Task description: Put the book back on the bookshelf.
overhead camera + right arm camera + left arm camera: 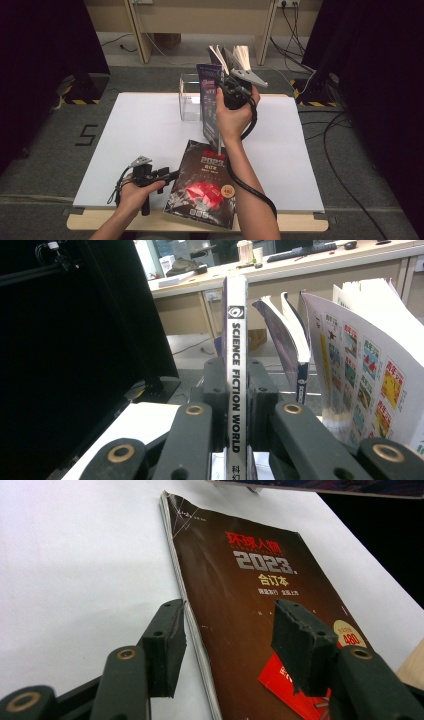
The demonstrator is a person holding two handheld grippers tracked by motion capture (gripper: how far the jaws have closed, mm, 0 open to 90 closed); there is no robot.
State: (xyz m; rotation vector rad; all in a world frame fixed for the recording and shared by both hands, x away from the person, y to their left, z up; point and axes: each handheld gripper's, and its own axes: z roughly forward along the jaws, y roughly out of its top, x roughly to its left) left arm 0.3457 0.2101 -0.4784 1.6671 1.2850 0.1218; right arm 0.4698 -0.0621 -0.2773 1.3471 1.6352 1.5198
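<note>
Your right gripper (235,92) clamped on the Science Fiction World magazine (236,375) spine, far centre, your left gripper (227,645) agape astride the dark book's (202,182) near-left edge, bare table (135,135) leftward.

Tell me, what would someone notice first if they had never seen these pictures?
Probably the thin magazine lifted above the middle of the white table, pinched at its spine by the right hand-held gripper. Next, the dark magazine with red lettering lying flat at the near edge, with the left hand-held gripper open astride its spine edge. Behind, more magazines fan out above a clear stand.
</note>
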